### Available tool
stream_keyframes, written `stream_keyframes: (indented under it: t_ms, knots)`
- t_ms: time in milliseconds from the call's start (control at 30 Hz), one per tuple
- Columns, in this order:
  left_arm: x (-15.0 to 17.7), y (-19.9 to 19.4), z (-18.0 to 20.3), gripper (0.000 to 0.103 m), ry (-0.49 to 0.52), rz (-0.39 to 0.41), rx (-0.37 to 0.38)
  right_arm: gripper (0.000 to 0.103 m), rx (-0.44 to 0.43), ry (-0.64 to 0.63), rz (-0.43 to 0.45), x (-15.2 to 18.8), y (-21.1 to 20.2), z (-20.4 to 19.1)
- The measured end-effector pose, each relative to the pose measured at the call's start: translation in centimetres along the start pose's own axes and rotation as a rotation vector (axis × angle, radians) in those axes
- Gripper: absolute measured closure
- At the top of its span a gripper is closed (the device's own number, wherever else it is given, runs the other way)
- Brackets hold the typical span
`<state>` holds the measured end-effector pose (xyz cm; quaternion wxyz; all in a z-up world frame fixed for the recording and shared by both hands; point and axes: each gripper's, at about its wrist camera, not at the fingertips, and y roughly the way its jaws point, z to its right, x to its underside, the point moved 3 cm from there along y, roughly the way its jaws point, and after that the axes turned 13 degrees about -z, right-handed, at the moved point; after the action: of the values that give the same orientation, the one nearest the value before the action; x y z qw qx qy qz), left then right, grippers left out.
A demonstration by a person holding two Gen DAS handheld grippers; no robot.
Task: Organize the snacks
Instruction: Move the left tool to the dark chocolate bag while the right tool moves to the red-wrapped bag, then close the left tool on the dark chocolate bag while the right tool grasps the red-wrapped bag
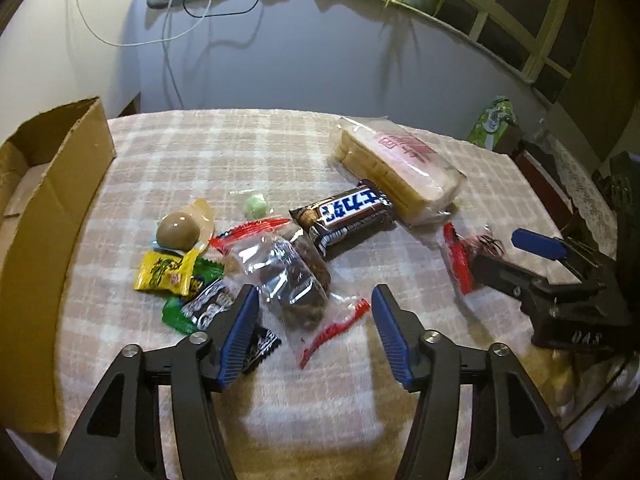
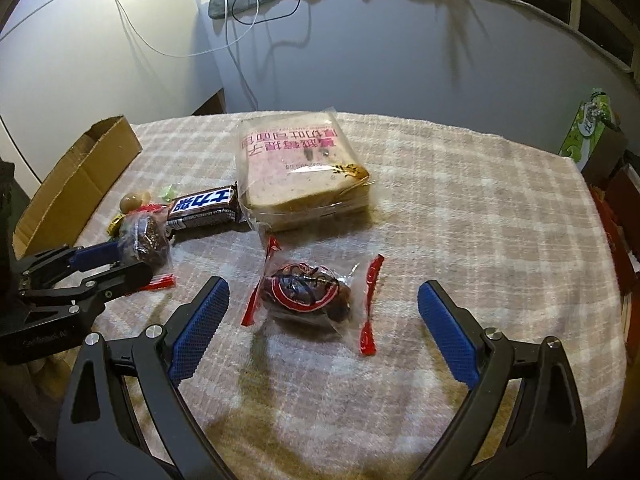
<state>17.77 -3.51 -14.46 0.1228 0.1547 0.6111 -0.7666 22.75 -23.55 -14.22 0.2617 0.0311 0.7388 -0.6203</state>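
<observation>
My left gripper (image 1: 314,306) is open, its jaws on either side of a clear red-ended bag of dark snacks (image 1: 294,280), which also shows in the right wrist view (image 2: 146,240). My right gripper (image 2: 322,300) is open around a second red-ended bag with a dark pastry (image 2: 310,294), seen in the left wrist view (image 1: 460,256). A Snickers bar (image 1: 348,214) (image 2: 204,208) and a bag of sliced bread (image 1: 394,168) (image 2: 302,172) lie behind. A packed egg (image 1: 180,230), a yellow packet (image 1: 168,274), green candy (image 1: 256,205) and small wrappers lie at left.
An open cardboard box (image 1: 44,216) (image 2: 76,184) stands at the table's left edge. The checked tablecloth (image 2: 460,208) covers the table. A green carton (image 2: 588,128) stands beyond the right edge. Wall and cables are behind.
</observation>
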Motion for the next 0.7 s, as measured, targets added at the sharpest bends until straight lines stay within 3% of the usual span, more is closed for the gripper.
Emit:
stream_keyframes:
  t_ms: [300, 367, 533, 700]
  knots:
    - [-0.6, 1.0, -0.7, 0.044, -0.021, -0.004, -0.065, 0.006, 0.035, -0.013, -0.016, -0.5, 1.2, -0.5]
    - [-0.5, 1.1, -0.5, 0.055, -0.006, 0.000, -0.072, 0.006, 0.043, -0.016, -0.018, -0.5, 1.3, -0.6]
    - [-0.7, 1.3, -0.1, 0.063, 0.012, 0.013, -0.077, 0.007, 0.049, -0.022, -0.033, -0.4, 1.7, -0.7]
    - [-0.8, 1.0, -0.4, 0.069, 0.000, 0.024, -0.043, 0.031, 0.039, -0.020, -0.060, -0.2, 2.2, -0.7]
